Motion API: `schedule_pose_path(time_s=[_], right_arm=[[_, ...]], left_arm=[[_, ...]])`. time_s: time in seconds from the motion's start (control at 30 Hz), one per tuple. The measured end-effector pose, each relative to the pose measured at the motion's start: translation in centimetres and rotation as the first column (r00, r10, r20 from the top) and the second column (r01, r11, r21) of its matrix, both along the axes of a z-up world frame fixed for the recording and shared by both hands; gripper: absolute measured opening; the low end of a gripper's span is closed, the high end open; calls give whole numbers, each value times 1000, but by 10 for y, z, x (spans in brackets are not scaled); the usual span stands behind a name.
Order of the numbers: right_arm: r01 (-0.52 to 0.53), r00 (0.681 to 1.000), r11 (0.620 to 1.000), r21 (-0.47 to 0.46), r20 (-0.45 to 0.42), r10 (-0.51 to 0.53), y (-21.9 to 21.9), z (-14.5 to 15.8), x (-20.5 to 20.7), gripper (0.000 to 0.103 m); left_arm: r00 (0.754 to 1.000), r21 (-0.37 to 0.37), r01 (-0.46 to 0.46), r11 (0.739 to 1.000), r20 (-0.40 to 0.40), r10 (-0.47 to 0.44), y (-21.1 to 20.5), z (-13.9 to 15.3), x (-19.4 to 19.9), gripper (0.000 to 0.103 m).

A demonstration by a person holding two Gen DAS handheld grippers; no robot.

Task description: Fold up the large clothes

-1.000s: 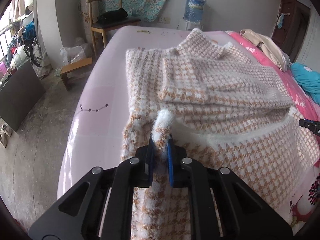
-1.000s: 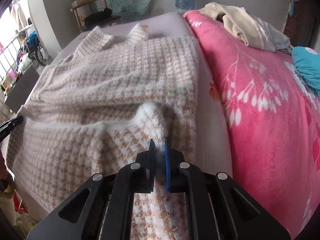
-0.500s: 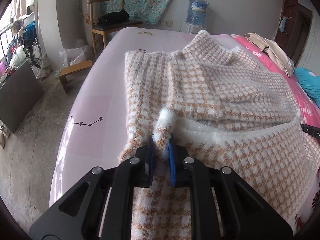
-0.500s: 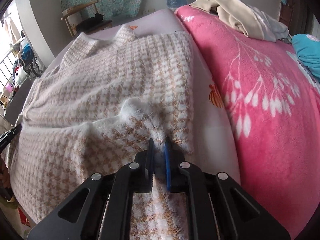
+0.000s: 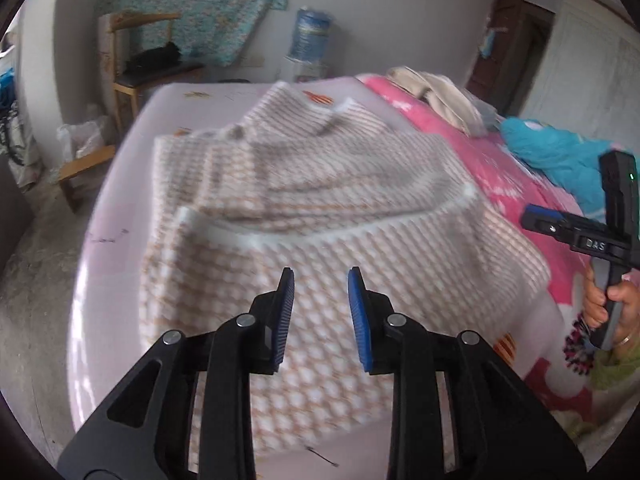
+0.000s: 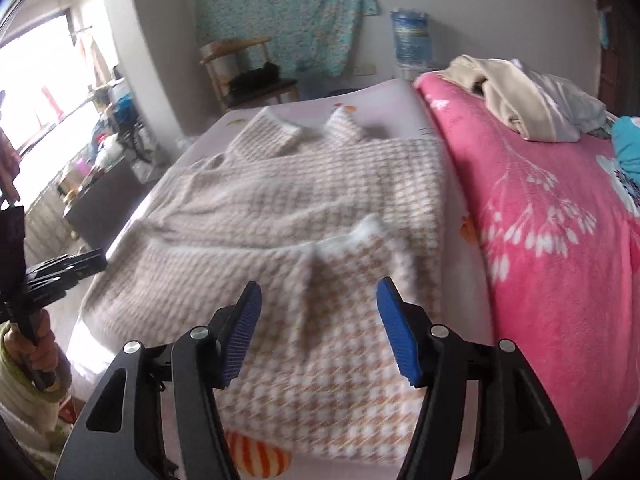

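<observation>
A fuzzy white-and-tan houndstooth sweater [image 5: 320, 208] lies on the pale pink bed sheet [image 5: 116, 216], its lower part folded up over the body, collar at the far end. It also shows in the right wrist view [image 6: 320, 216]. My left gripper [image 5: 321, 312] is open and empty, raised above the sweater's near fold. My right gripper [image 6: 319, 328] is open wide and empty, above the near right part of the sweater. The right gripper also shows at the right edge of the left wrist view [image 5: 576, 232], and the left gripper at the left edge of the right wrist view [image 6: 60, 272].
A pink flowered blanket [image 6: 560, 216] covers the bed's right side, with beige and grey clothes [image 6: 520, 100] and a teal garment [image 5: 560, 160] on it. A wooden chair [image 5: 140, 64] and a water bottle [image 5: 310, 36] stand by the far wall. Floor lies left of the bed.
Both grippers have opened and let go of the sweater's hem, which now lies folded over the body. Both have pulled back and up from the cloth.
</observation>
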State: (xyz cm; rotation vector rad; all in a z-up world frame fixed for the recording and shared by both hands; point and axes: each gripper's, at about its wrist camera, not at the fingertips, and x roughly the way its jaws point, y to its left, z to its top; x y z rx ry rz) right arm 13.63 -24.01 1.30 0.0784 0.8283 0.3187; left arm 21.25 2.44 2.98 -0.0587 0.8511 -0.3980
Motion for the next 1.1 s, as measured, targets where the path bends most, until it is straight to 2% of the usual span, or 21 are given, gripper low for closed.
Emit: schedule_pose_path(time_s=[0.07, 0.13, 0.23, 0.3, 0.33, 0.37, 0.43, 0.53, 0.63, 0.67, 0.73, 0.77, 0.8, 0.9, 0.93, 1.0, 1.03, 1.1], right_arm=[[-91, 996, 995, -36, 1, 91, 24, -5, -20, 48], [-171, 985, 984, -47, -24, 170, 45, -10, -35, 42], [-256, 966, 960, -115, -55, 251, 73, -27, -47, 34], [-249, 967, 949, -194, -100, 233, 81, -53, -40, 33], [-244, 968, 951, -193, -108, 226, 82, -65, -35, 33], [-228, 972, 962, -149, -98, 215, 77, -67, -31, 33], [-206, 971, 975, -88, -142, 193, 70, -61, -25, 31], [-214, 975, 968, -134, -93, 203, 75, -41, -39, 28], [-269, 962, 961, -70, -53, 266, 88, -32, -48, 28], [-284, 958, 955, -81, -65, 279, 97, -37, -48, 28], [-291, 955, 939, -185, -104, 276, 115, -62, -44, 28], [-286, 958, 940, -186, -77, 276, 116, -63, -46, 28], [-284, 958, 942, -178, -97, 271, 114, -59, -44, 27], [-277, 961, 937, -214, -86, 264, 112, -42, -53, 26], [-282, 959, 933, -222, -83, 270, 112, -41, -56, 26], [-283, 958, 932, -227, -123, 260, 115, -53, -55, 26], [-277, 959, 934, -226, -123, 255, 117, -62, -53, 26], [-271, 961, 938, -218, -119, 250, 115, -61, -52, 26]], left_arm=[[995, 41, 93, 995, -22, -92, -35, -11, -19, 26], [988, 61, 151, 987, -19, -150, -60, -18, -34, 26], [993, 153, 118, 981, 0, -119, -78, -35, -37, 27], [996, 189, 91, 978, 3, -93, -78, -48, -32, 28], [996, 189, 83, 978, 12, -87, -78, -52, -29, 28], [996, 194, 75, 978, 26, -82, -77, -53, -28, 29], [996, 197, 78, 977, 17, -83, -77, -47, -29, 28], [995, 160, 79, 984, 51, -88, -70, -29, -39, 27], [997, 181, 69, 981, 20, -74, -68, -44, -36, 28], [998, 173, 65, 983, 14, -69, -67, -52, -34, 29], [998, 133, 49, 990, 21, -52, -63, -55, -33, 29], [999, 127, 47, 991, 12, -49, -60, -53, -33, 29], [999, 115, 44, 992, 3, -45, -57, -47, -34, 29], [999, 111, -17, 994, 48, 12, -35, -31, -50, 29], [998, 131, -45, 990, 41, 40, -27, -35, -52, 29], [995, 161, -85, 983, -31, 91, -14, -60, -45, 29], [995, 129, -90, 988, -37, 95, -8, -67, -45, 28], [995, 130, -90, 987, -31, 95, -6, -58, -48, 28]])
